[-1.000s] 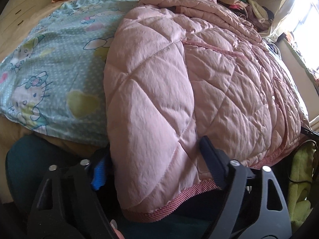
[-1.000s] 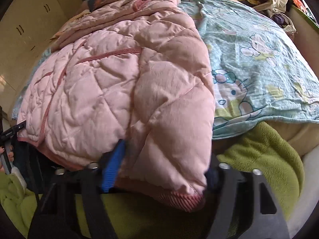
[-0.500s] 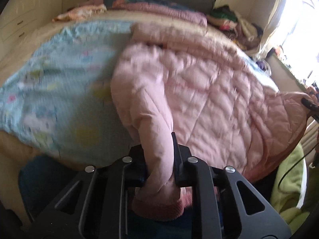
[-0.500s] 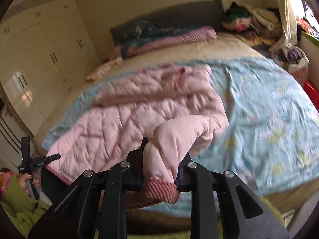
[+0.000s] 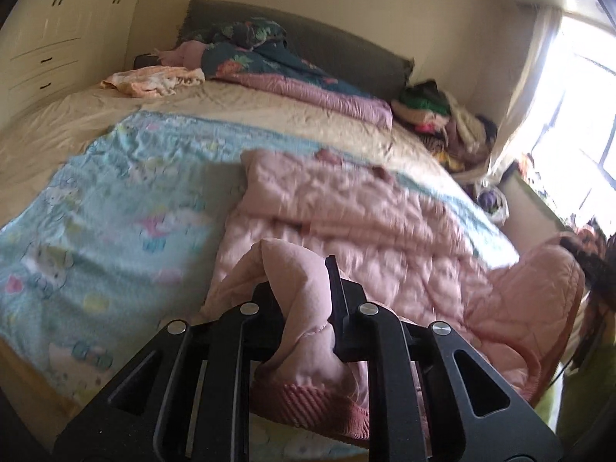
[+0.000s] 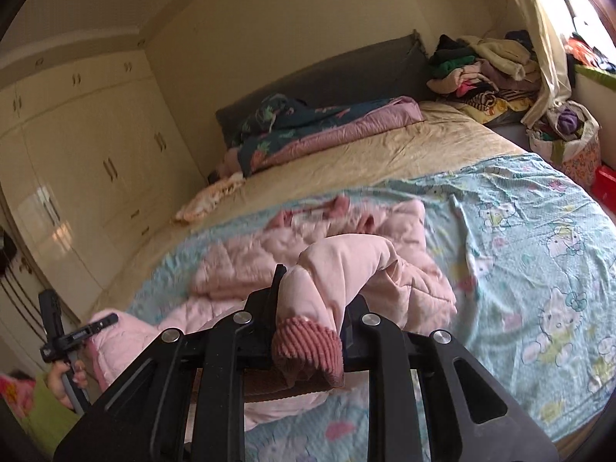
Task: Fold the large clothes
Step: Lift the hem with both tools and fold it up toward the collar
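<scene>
A pink quilted jacket (image 5: 346, 211) lies on the blue cartoon sheet (image 5: 115, 211) on the bed; it also shows in the right wrist view (image 6: 250, 258). My left gripper (image 5: 304, 308) is shut on the jacket's near hem corner, its ribbed pink band hanging below the jaws. My right gripper (image 6: 308, 308) is shut on the other hem corner, ribbed band (image 6: 308, 342) bunched between the jaws. Both corners are lifted above the bed. The left gripper also shows at the lower left of the right wrist view (image 6: 73, 331).
Folded quilts (image 5: 288, 69) lie by the dark headboard (image 6: 327, 77). A pile of clothes (image 6: 481, 65) sits at the far right corner. White wardrobes (image 6: 77, 154) line the left wall. A bag (image 6: 569, 138) and window (image 5: 577, 96) are at the right.
Both grippers closed on the jacket's hem corners and rose, lifting the hem off the bed's near edge and carrying it toward the collar. The jacket is now bunched.
</scene>
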{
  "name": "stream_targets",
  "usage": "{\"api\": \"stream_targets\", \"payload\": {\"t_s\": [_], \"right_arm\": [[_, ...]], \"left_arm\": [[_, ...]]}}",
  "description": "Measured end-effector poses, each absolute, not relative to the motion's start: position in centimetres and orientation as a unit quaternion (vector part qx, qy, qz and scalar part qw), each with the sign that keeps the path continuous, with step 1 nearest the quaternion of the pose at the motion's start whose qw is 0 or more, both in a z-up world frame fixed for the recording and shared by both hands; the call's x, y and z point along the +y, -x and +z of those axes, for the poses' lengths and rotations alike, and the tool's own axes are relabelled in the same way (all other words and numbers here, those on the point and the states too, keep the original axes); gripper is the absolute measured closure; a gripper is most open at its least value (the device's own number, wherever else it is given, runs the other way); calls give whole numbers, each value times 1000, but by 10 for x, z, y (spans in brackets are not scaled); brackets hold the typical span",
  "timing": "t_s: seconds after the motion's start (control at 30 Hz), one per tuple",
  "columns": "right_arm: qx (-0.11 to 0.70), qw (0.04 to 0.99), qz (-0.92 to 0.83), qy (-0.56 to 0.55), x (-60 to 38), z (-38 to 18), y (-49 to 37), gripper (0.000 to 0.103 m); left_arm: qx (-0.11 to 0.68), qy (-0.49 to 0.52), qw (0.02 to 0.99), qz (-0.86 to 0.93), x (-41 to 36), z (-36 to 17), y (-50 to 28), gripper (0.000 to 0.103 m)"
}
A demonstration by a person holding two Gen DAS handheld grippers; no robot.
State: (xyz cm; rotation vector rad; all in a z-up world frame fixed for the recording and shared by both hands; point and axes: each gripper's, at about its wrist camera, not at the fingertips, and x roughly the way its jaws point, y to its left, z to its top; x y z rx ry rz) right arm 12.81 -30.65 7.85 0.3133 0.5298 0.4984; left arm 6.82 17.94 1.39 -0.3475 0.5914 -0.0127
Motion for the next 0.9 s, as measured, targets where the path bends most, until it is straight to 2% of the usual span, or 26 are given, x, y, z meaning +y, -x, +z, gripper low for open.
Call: {"api": "stream_targets", "payload": {"t_s": [0.43,0.9], "right_arm": [[222,929,211,-210,-331,108,-157,83],[194,932,207,-226,-334,144,-173,83]], "left_arm": [[220,193,956,4,192,72,-107,93],[192,194,962,14,200,115,-132,93]]}}
